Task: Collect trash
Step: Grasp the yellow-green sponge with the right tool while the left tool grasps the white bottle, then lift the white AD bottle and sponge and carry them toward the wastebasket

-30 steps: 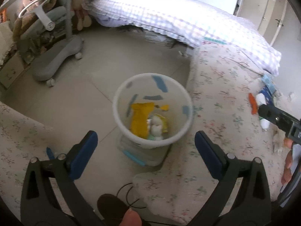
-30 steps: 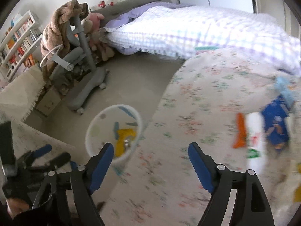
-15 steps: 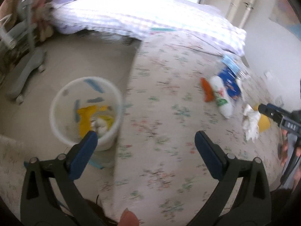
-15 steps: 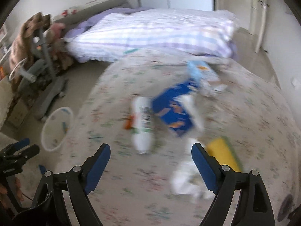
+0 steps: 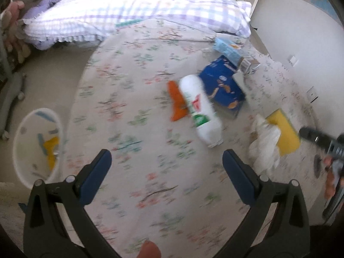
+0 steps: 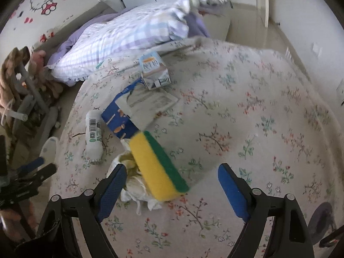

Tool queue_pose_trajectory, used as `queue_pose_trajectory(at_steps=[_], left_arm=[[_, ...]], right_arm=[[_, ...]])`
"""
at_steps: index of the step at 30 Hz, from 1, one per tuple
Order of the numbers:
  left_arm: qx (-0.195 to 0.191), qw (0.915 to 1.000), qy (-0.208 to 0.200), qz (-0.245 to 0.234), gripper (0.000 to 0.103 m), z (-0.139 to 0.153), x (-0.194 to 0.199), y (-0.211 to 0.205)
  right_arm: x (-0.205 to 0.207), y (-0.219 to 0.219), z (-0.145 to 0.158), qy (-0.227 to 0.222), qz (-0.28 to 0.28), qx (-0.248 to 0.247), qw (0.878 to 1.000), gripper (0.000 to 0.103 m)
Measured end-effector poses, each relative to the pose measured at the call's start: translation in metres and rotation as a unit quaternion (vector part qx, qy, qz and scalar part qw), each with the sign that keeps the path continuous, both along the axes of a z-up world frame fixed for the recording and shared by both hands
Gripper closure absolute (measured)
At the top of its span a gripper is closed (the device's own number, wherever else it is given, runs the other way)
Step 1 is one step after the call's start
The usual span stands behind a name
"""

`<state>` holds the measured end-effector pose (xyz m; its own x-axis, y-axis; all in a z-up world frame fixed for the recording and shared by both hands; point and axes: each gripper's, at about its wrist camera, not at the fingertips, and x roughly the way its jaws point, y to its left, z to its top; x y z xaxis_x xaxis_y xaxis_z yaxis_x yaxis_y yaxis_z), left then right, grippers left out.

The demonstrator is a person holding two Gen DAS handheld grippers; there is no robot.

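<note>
On the floral bed (image 6: 247, 107) lies the trash: one yellow-and-green sponge (image 6: 157, 167) resting on one crumpled white tissue wad (image 6: 133, 185); one white bottle (image 5: 200, 107) beside one orange wrapper (image 5: 176, 103); one blue box (image 5: 223, 86); one small pale-blue carton (image 6: 153, 68) farther back; the right hand-held gripper (image 6: 169, 189) hovers over the sponge, jaws apart and just narrowing, gripping nothing; the left hand-held gripper (image 5: 166, 176) is wide apart, empty; one white bin (image 5: 36, 144) stands on the floor beside the bed; a checked quilt (image 5: 133, 6) behind.
</note>
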<state>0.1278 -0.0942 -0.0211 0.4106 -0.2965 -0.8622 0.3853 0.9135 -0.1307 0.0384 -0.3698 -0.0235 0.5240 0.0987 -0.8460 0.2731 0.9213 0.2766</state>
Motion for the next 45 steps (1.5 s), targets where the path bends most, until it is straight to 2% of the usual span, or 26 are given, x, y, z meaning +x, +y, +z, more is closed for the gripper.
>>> queue_pose_trajectory(at_steps=[3,4,7,9,12,14,18,32,33,35,39,45], left_arm=[[-0.012,0.9999,0.004,0.006,0.002,-0.004,0.007,-0.019],[-0.017,0.9998,0.007,0.007,0.004,-0.006,0.009,-0.024],[-0.034,0.9993,0.013,0.009,0.016,-0.012,0.016,-0.035],[-0.04,0.999,0.015,0.011,0.032,-0.016,0.02,-0.041],[-0.044,0.9988,0.017,0.01,0.046,-0.024,0.024,-0.05],[-0.049,0.9985,0.021,0.009,0.054,-0.029,0.026,-0.054],[-0.055,0.998,0.028,0.013,0.061,-0.036,0.031,-0.059],[-0.038,0.999,0.011,0.019,0.062,-0.037,0.029,-0.066],[-0.038,0.9991,0.01,0.017,0.063,-0.036,0.028,-0.066],[-0.04,0.9991,0.01,0.014,0.063,-0.035,0.027,-0.065],[-0.049,0.9987,0.013,0.007,0.063,-0.029,0.024,-0.064],[-0.056,0.9984,0.011,0.003,0.064,-0.02,0.018,-0.058]], right_arm=[[0.002,-0.005,-0.008,0.012,0.001,0.033,0.999,0.038],[0.003,-0.007,-0.01,0.015,0.0,0.045,0.999,0.039],[0.006,-0.006,-0.015,0.019,0.002,0.061,0.998,0.045],[0.008,-0.004,-0.017,0.021,0.009,0.065,0.998,0.05],[0.009,-0.002,-0.016,0.019,0.018,0.064,0.998,0.058],[0.01,-0.002,-0.016,0.017,0.02,0.065,0.998,0.061],[0.013,-0.001,-0.017,0.016,0.025,0.067,0.997,0.063],[0.016,0.013,-0.02,0.024,0.043,0.06,0.997,0.063],[0.016,0.014,-0.019,0.023,0.044,0.055,0.997,0.064],[0.017,0.017,-0.017,0.02,0.05,0.048,0.997,0.073],[0.018,0.016,-0.01,0.012,0.04,0.038,0.998,0.078],[0.013,0.006,0.005,-0.007,0.012,0.048,0.999,0.08]])
